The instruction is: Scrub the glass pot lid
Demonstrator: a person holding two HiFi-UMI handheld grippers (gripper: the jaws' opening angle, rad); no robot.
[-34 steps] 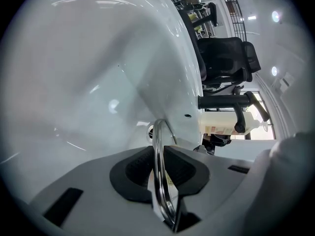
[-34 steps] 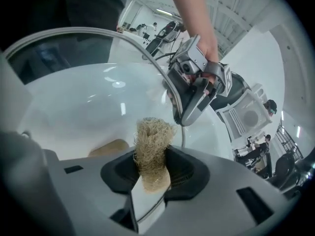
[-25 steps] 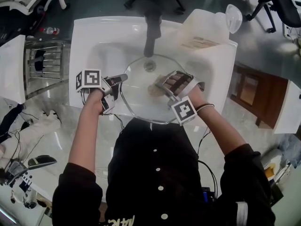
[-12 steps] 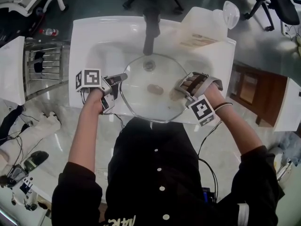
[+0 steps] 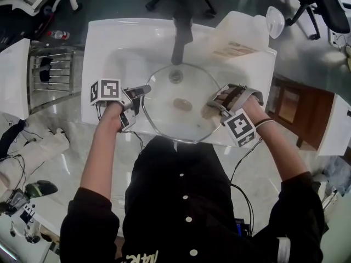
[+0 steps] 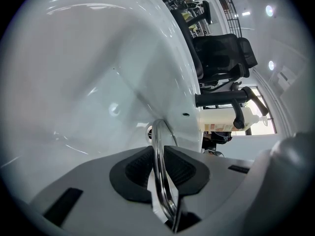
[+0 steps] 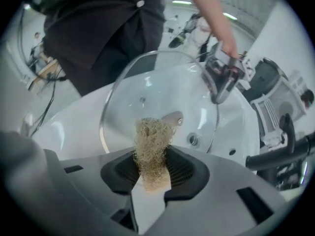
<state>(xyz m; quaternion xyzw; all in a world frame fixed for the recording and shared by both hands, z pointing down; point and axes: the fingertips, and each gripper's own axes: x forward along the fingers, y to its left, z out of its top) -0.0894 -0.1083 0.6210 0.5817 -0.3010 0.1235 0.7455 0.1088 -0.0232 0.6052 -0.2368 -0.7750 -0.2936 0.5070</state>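
The round glass pot lid [image 5: 170, 116] is held over the white sink [image 5: 109, 43]; its knob [image 5: 182, 104] shows at its middle. My left gripper [image 5: 142, 91] is shut on the lid's left edge, and in the left gripper view the steel rim [image 6: 158, 146] runs between the pads of that gripper [image 6: 160, 156]. My right gripper [image 5: 213, 108] is shut on a tan wiry scrubber [image 5: 207, 112], which rests on the lid's right part. In the right gripper view the scrubber [image 7: 150, 144] sticks out from the right gripper [image 7: 151, 166] toward the knob [image 7: 172, 118].
A black faucet [image 5: 180, 34] rises behind the lid, above the drain [image 5: 175, 76]. A white pump bottle [image 5: 241, 32] lies at the sink's back right. A metal rack [image 5: 52, 73] stands to the left, a wooden cabinet [image 5: 296, 111] to the right.
My right gripper has slid with the scrubber from the lid's middle to its right side, uncovering the knob. The left gripper and the lid have barely moved.
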